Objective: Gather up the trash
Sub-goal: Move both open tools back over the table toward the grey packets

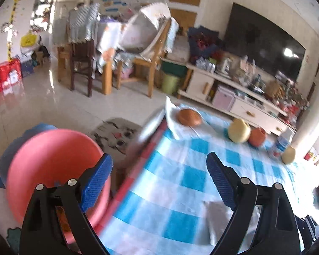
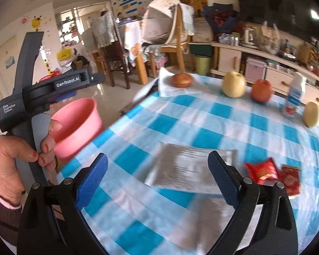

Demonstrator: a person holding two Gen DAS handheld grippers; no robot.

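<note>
Right gripper [image 2: 157, 177] fingers [image 2: 92, 179] spread wide, nothing between them, poised over the silver foil wrapper [image 2: 185, 170] lying flat on the checked tabletop [image 2: 234, 123]. Left gripper [image 1: 159, 179] fingers [image 1: 97, 182] also released and empty, hanging at the tabletop edge with the pink bin [image 1: 51, 165] just beside and below.

Judged step: right gripper goes for the foil wrapper. It lies flat and thin, so tilt down, get one finger under or pinch a raised edge, and close fully before lifting; a slippery flat sheet may slide on the cloth. Red wrappers [image 2: 272, 173] sit just beside it, likely next.

Right view only: red wrappers, left hand [image 2: 21, 148] on its gripper handle, the milk bottle [image 2: 294, 97], the bin's position off the tabletop edge. Left view only: bin seen close, floor mat [image 1: 117, 133]. Both show bread on a napkin [image 2: 181, 79], a yellow apple [image 2: 234, 84], a red apple [image 2: 261, 90]; those are not trash.
</note>
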